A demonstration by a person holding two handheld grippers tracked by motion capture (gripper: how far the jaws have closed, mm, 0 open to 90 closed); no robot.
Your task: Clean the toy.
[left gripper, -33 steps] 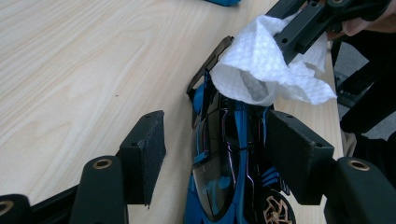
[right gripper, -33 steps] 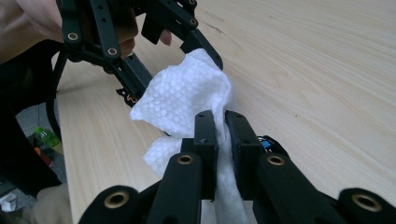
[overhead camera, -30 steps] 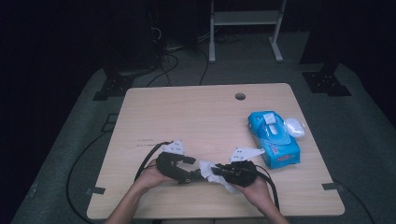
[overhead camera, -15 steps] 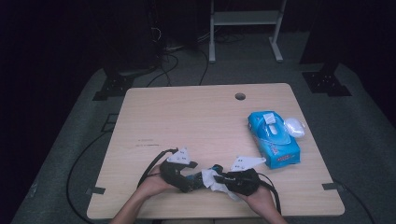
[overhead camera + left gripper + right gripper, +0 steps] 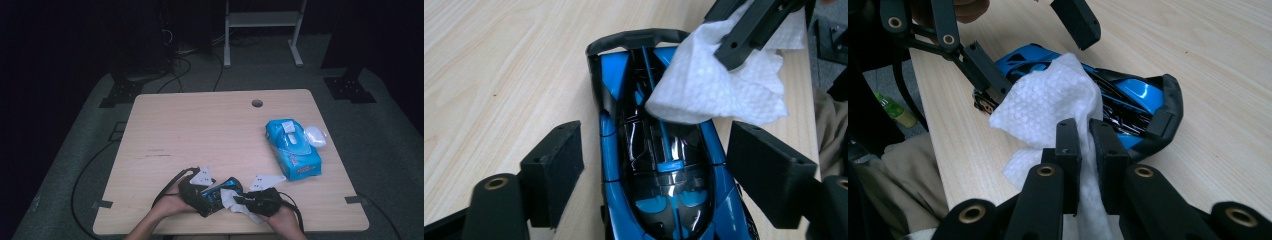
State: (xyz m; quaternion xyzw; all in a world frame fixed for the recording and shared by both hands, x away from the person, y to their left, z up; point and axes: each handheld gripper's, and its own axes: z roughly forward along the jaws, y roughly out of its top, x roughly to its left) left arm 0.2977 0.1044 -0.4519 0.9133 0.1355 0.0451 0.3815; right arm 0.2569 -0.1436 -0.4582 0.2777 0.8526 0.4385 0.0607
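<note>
toy car (image 5: 659, 200): bright blue body, glossy black cockpit and roof, black rear wing, thin blue stripe down the middle
wipe (image 5: 1048, 107): white, fine dimpled embossed pattern
left gripper (image 5: 654, 170): matte black jaws, brass-coloured rivets
right gripper (image 5: 1087, 137): matte black jaws, brass-coloured rivets
wipes pack (image 5: 292, 150): blue wrapper, white flap and label, small red print
table (image 5: 200, 125): pale wood grain, light beige
floor (image 5: 75, 145): grey carpet
trousers (image 5: 903, 175): tan

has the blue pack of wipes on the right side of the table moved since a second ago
No. The blue pack of wipes lies in the same spot, below and right of the table's round hole, near the table's right edge, in the high view.
</note>
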